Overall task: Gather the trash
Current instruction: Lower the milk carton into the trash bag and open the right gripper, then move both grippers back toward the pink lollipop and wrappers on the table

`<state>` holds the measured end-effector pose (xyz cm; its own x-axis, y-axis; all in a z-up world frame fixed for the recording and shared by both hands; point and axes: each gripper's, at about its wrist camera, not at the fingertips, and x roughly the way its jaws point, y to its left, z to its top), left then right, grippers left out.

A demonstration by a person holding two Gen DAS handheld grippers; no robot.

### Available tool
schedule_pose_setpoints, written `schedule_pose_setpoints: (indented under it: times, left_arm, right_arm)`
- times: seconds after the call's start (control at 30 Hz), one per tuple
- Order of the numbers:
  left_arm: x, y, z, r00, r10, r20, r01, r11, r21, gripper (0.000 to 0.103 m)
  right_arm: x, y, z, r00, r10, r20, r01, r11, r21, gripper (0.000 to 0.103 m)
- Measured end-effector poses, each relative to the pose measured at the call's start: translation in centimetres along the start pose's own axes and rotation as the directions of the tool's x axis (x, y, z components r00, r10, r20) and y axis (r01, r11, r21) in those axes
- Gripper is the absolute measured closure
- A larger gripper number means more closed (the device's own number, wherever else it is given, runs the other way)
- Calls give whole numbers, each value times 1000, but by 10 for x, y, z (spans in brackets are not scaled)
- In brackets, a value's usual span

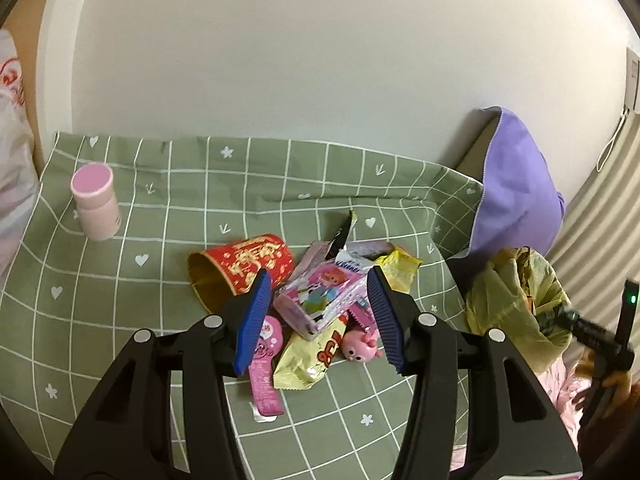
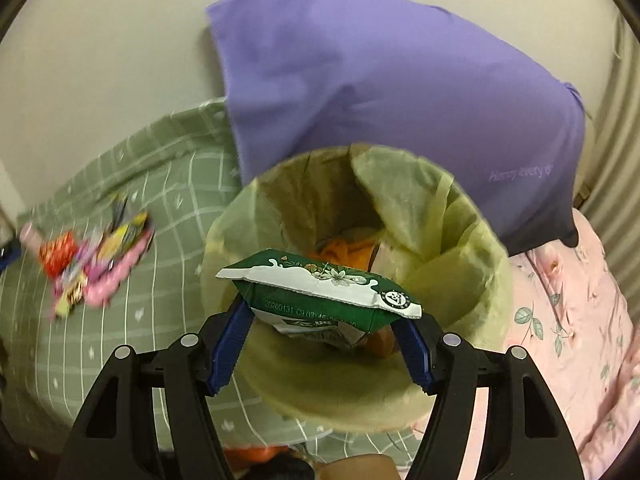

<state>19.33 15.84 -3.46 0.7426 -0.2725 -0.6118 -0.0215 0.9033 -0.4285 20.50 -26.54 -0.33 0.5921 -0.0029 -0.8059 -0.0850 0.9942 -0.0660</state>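
Right tongs (image 2: 324, 344) around green packet (image 2: 320, 292), above bin (image 2: 496, 304).

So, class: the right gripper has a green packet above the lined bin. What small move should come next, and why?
Probably open the right gripper and drop the green packet: it already hangs over the mouth of the lined bin, so letting go should land it inside.

The green-and-white carton (image 2: 320, 300) bears a printed code beginning "20260131 C9 03:45" along its lower green edge, at 6 o'clock in the right wrist view; the purple pillow (image 2: 400, 100) carries faint script "Happy every d…" at 3 o'clock
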Motion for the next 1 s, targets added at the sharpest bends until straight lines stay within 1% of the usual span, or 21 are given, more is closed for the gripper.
schedule_pose_setpoints:
  times: [0.07, 0.1, 0.2, 0.3, 0.33, 0.37, 0.4, 0.43, 0.5, 0.6, 0.67, 0.8, 0.87, 0.93, 1.0]
  left_arm:
    - [1, 3, -3, 1000, 5, -9, -5, 1000, -6, 56]
    - [2, 4, -4, 1000, 7, -14, -7, 1000, -8, 56]
    - [3, 5, -6, 1000, 12, -16, -12, 1000, -9, 56]
    - [3, 5, -5, 1000, 9, -15, -9, 1000, -10, 56]
    - [3, 4, -5, 1000, 8, -13, -8, 1000, -7, 56]
    - [3, 5, -5, 1000, 7, -12, -7, 1000, -6, 56]
    - [3, 5, -5, 1000, 6, -11, -6, 1000, -4, 56]
    - [3, 6, -5, 1000, 7, -11, -7, 1000, -5, 56]
    - [4, 9, -5, 1000, 11, -11, -11, 1000, -11, 56]
    - [2, 15, -7, 1000, 21, 0, -21, 1000, -15, 56]
    - [-1, 19, -8, 999, 34, 17, -34, 999, -9, 56]
    - [-3, 32, -10, 997, 70, 24, -69, 998, -8, 56]
    - [-2, 41, -12, 997, 77, 19, -77, 997, -24, 55]
    - [0, 46, -12, 996, 85, 15, -85, 996, -34, 55]
    - [2, 49, -12, 996, 85, 9, -84, 996, -38, 55]
  right_arm:
    - [2, 0, -14, 999, 14, -39, -13, 1000, 3, 39]
    - [0, -2, -20, 998, 34, -46, -33, 999, 22, 38]
    - [-10, -5, -31, 999, 24, -45, -23, 999, 32, 38]
    - [-24, -7, -33, 999, 19, -34, -18, 1000, 25, 38]
    - [-29, -8, -32, 1000, 14, -12, -13, 999, 34, 38]
    - [-41, -11, -31, 999, 16, 51, -19, 998, 56, 38]
    - [-47, -13, -28, 995, 26, 93, -33, 997, 72, 38]
    - [-56, -15, -26, 988, 34, 151, -49, 994, 99, 38]
    - [-65, -14, -22, 973, 39, 227, -71, 989, 131, 38]
    - [-69, -1, -15, 950, 88, 301, -132, 983, 128, 38]
    - [-66, 16, -9, 944, 125, 306, -160, 982, 95, 38]
    - [-51, 63, -5, 938, 154, 310, -162, 987, -1, 38]
    - [-35, 85, -1, 941, 188, 280, -189, 982, -23, 38]
    - [-21, 99, 0, 942, 229, 244, -228, 973, -33, 39]
    - [-5, 116, 0, 934, 298, 196, -293, 955, -51, 41]
